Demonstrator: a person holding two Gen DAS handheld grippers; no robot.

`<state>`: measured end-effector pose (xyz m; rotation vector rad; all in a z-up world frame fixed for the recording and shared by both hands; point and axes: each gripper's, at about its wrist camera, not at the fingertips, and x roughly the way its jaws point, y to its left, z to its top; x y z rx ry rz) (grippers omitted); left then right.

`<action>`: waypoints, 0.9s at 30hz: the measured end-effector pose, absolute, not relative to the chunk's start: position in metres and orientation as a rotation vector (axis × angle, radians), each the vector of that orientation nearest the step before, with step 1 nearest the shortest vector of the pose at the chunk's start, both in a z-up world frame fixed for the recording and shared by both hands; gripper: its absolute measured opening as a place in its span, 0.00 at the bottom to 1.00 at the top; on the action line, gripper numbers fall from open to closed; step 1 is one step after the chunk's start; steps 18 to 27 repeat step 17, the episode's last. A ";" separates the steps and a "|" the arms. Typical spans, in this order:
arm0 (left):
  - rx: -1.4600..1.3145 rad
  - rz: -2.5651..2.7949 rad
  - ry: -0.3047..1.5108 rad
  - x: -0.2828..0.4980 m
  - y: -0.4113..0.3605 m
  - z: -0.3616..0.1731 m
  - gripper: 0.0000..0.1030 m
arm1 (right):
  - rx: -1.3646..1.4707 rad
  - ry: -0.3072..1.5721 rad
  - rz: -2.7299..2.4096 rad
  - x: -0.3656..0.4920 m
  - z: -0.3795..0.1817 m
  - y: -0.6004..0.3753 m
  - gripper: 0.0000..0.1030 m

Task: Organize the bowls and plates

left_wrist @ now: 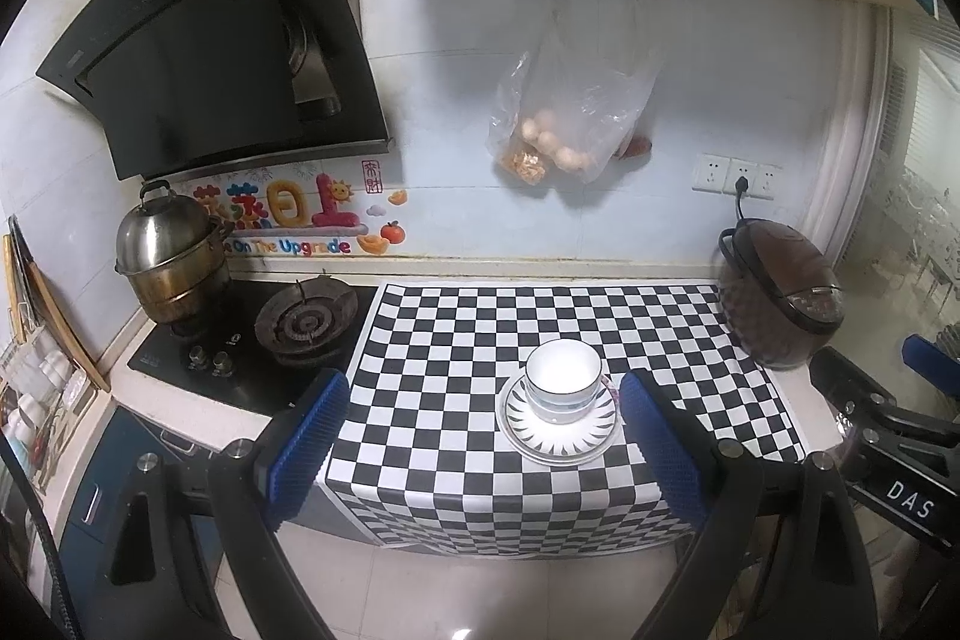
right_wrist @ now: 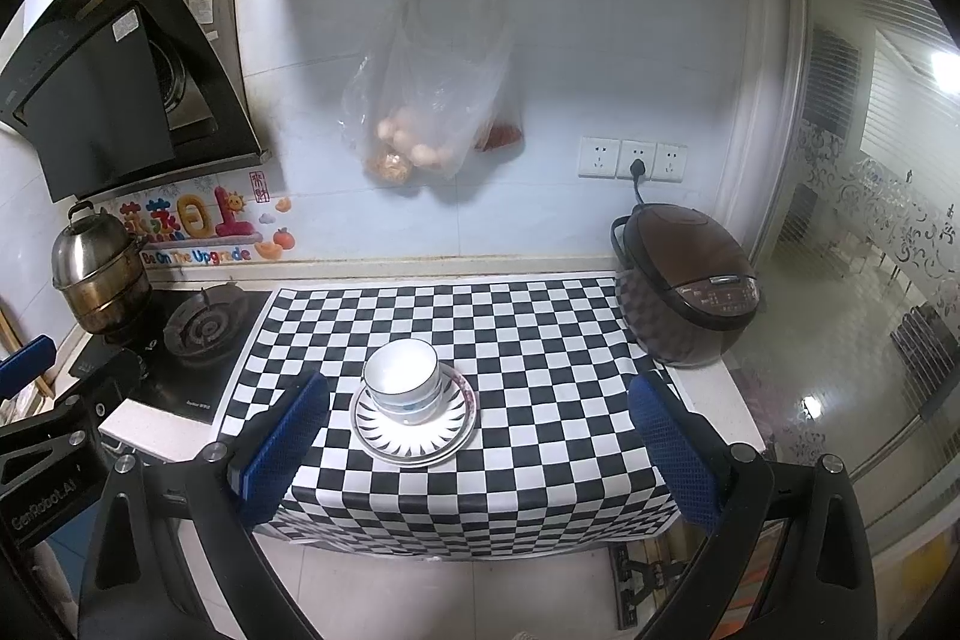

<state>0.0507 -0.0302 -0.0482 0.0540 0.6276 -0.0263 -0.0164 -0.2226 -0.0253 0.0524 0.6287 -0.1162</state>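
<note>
We hold both tongs wide open and empty, short of the counter's front edge. Our left tongs [left_wrist: 483, 436] gape with the bowls [left_wrist: 564, 375] just inside the right pad [left_wrist: 660, 451], ahead of it, untouched. Our right tongs [right_wrist: 480, 442] frame the same bowls [right_wrist: 403, 375] nearer the left pad [right_wrist: 282, 445]. The bowls sit nested on stacked plates [right_wrist: 414, 436] on the checkered mat [right_wrist: 540, 340]. Beyond the right pad stands a rice cooker [right_wrist: 687, 280]; beyond the left, a burner [right_wrist: 204, 325] and a steel pot [right_wrist: 99, 268].
</note>
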 end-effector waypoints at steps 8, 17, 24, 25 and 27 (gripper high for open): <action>0.061 -0.026 0.627 0.051 -0.030 -0.048 0.90 | 0.056 0.632 -0.118 -0.016 -0.026 -0.220 0.99; 0.070 -0.022 0.621 0.052 -0.029 -0.049 0.90 | 0.055 0.636 -0.120 -0.015 -0.026 -0.218 0.99; 0.070 -0.022 0.621 0.052 -0.029 -0.049 0.90 | 0.055 0.636 -0.120 -0.015 -0.026 -0.218 0.99; 0.070 -0.022 0.621 0.052 -0.029 -0.049 0.90 | 0.055 0.636 -0.120 -0.015 -0.026 -0.218 0.99; 0.070 -0.022 0.621 0.052 -0.029 -0.049 0.90 | 0.055 0.636 -0.120 -0.015 -0.026 -0.218 0.99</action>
